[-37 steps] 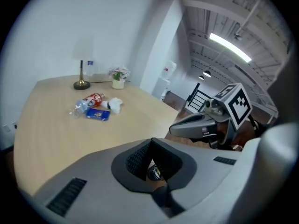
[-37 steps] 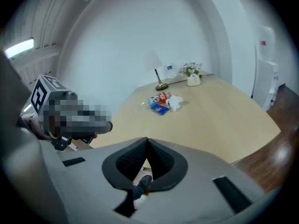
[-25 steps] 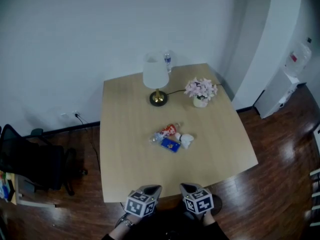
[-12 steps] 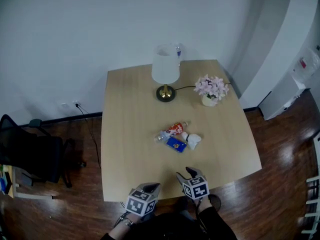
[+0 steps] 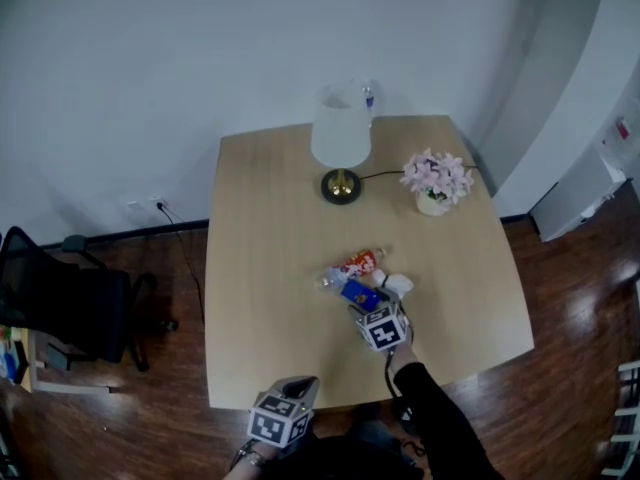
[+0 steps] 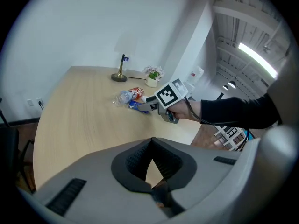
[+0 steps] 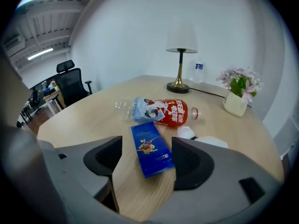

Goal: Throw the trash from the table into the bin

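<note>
On the table [image 5: 260,218]: one bottle [image 5: 358,264], one blue packet [image 7: 152,148] (between just-opened jaws of right hand-held gripper [image 7: 147,154]); left hand-held gripper [image 6: 152,158] closed.

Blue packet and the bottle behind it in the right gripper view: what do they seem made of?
Blue packet: probably glossy printed card or laminated film; flat, crisp edges, slight sheen. Bottle: likely thin clear plastic, see-through at its bare end, under a glossy red and pale-blue printed sleeve.

Matt wood-grain table [image 5: 260,218], glossy blue packet [image 7: 152,148], clear plastic bottle [image 7: 159,112], shiny brass lamp base [image 5: 341,186], polished dark floorboards [image 5: 570,368].
</note>
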`<state>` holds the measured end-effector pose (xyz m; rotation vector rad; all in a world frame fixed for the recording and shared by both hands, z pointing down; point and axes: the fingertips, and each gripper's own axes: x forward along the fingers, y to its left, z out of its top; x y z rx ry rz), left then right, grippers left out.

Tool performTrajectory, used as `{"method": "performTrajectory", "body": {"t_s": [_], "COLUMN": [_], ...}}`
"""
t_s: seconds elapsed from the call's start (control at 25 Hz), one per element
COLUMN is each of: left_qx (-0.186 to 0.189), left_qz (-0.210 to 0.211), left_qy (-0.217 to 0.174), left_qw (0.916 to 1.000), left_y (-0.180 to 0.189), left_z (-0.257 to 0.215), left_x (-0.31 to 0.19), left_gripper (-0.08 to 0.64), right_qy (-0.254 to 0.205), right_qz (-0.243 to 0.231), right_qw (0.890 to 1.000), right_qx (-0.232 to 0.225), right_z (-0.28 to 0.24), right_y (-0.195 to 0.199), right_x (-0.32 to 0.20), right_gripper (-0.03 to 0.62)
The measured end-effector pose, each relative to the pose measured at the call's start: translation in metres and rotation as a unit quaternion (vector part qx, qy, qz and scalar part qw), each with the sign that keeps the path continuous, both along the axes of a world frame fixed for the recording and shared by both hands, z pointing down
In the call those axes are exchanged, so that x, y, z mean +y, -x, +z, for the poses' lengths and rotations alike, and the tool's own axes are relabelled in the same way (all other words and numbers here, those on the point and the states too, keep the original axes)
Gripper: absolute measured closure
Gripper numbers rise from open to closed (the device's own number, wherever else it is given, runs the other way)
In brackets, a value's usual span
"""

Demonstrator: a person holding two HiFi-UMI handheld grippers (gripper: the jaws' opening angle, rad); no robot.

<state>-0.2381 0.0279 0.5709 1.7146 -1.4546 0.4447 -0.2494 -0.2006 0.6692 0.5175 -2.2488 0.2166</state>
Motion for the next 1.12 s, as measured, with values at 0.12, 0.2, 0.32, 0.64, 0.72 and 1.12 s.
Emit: {"method": "performTrajectory", "body": {"t_s": [0.12,0.2,0.32,0.64,0.72,1.12], "left_qx": [0.002,0.000,-0.008,-0.011,-0.011,-0.027], "left_qz": [-0.010,-0.016,-0.021,-0.010,0.000,0.083], "left_qy": [0.009,0.010,0.006,-0.001,-0.006,-0.023], "left_qw": [0.9999,0.9998,0.9997,0.9999,0.9999,0.9959], "left_y": [0.002,0.002,0.004,0.009,0.010,0.004], "left_z": [0.005,0.007,0.009,0.007,0.001,0.003], "left_x": [0.008,0.014,0.020,0.023,0.019,0.002], "left_gripper": [0.555,0.555,0.555,0.555,0.555,0.555], "right_qy": [-0.004,-0.007,0.005,0.040,0.056,0.105], "right_qz": [-0.012,-0.020,-0.015,0.017,0.031,0.079], "right_qw": [0.999,0.999,0.999,0.998,0.998,0.990], "right_qx": [0.030,0.039,0.045,0.040,0.023,-0.051], "right_z": [0.018,0.025,0.030,0.025,0.020,-0.049], "right_y": [0.009,0.016,0.017,0.014,0.011,-0.035], "right_x": [-0.005,-0.005,-0.006,0.013,0.025,0.110], "right_gripper": [0.249,0.241,0.239,0.305,0.316,0.322]}}
